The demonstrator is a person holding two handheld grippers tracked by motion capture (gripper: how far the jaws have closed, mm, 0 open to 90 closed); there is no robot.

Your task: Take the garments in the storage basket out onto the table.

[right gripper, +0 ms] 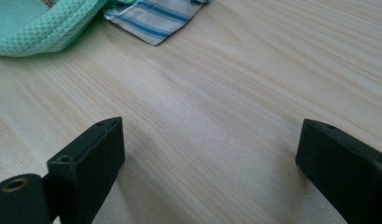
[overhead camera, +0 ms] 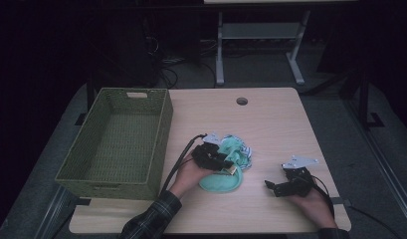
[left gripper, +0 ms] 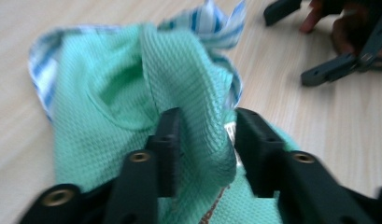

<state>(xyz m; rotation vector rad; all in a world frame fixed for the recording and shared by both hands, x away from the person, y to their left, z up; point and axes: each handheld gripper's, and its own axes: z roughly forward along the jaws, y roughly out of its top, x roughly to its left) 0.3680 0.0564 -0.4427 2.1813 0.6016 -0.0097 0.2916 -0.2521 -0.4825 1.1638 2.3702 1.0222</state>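
A mint-green waffle-weave cloth (overhead camera: pixel 218 181) lies crumpled on the wooden table (overhead camera: pixel 270 124), bunched together with a blue-and-white striped cloth (overhead camera: pixel 245 149). My left gripper (overhead camera: pixel 231 165) is down on this pile. In the left gripper view its jaws (left gripper: pixel 205 135) stand apart, with a raised fold of the green cloth (left gripper: pixel 109 93) between them. The fold leans on one jaw, with a gap to the other. My right gripper (overhead camera: pixel 270 186) rests at the front right with its jaws wide apart (right gripper: pixel 209 144) over bare wood. The green cloth (right gripper: pixel 34 28) and a striped corner (right gripper: pixel 151 18) lie beyond it.
A large olive woven basket (overhead camera: pixel 161 144) with nothing in it stands on the table's left part, close to the left hand. A round cable hole (overhead camera: pixel 242 101) is near the far edge. A white table frame (overhead camera: pixel 220 55) and cables are on the dark floor behind.
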